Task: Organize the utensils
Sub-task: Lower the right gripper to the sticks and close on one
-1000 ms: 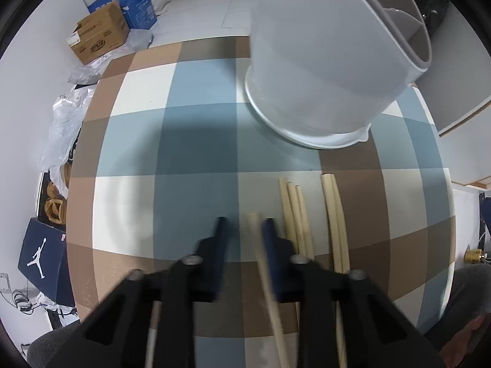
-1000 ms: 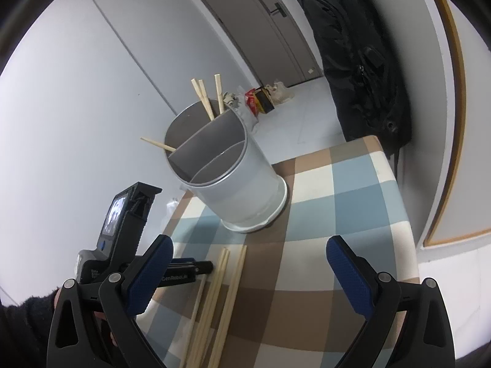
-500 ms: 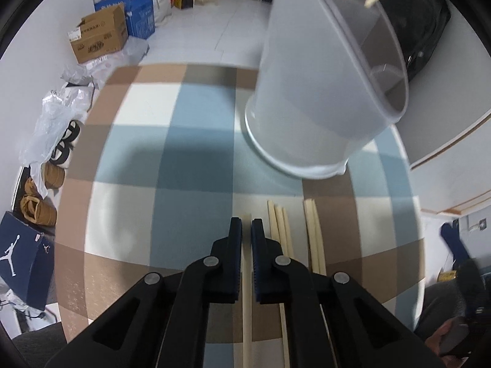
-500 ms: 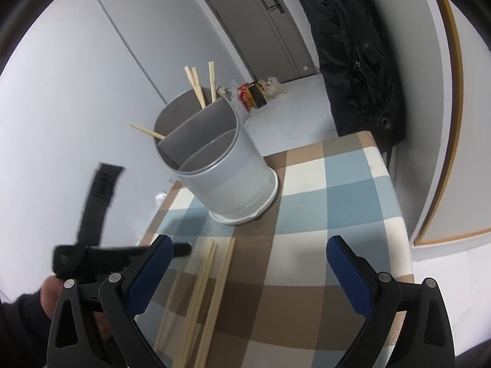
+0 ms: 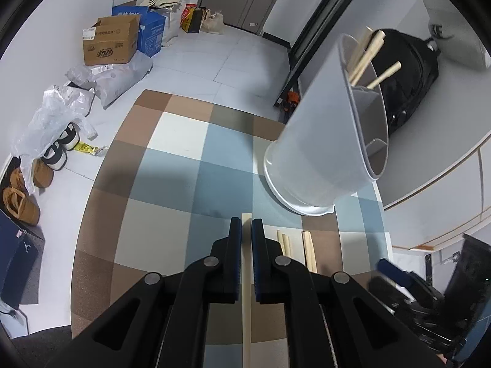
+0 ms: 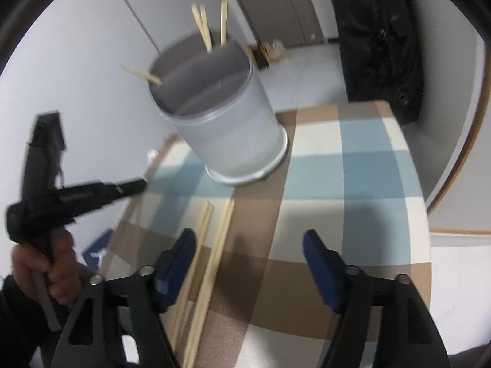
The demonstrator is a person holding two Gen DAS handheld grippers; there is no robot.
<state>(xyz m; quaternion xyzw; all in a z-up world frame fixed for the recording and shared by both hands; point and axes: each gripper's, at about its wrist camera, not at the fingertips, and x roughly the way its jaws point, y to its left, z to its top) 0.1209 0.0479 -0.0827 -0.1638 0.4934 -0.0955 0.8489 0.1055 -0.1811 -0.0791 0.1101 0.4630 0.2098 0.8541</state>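
Item: 1 pale wooden chopstick (image 5: 246, 276), being carried in the left gripper (image 5: 246, 230), jaws clamped narrow on its shaft.

The right gripper (image 6: 248, 263), jaws having just been closing and standing half-wide with nothing between them, is hovering beside 4 loose chopsticks (image 6: 211, 245) lying on the checked tablecloth (image 6: 353, 184). The grey divided plastic holder (image 6: 221, 122) is standing behind them, 4 sticks already inside. Risk: the thin stick may be pivoting in the pads, then striking the rim or divider.
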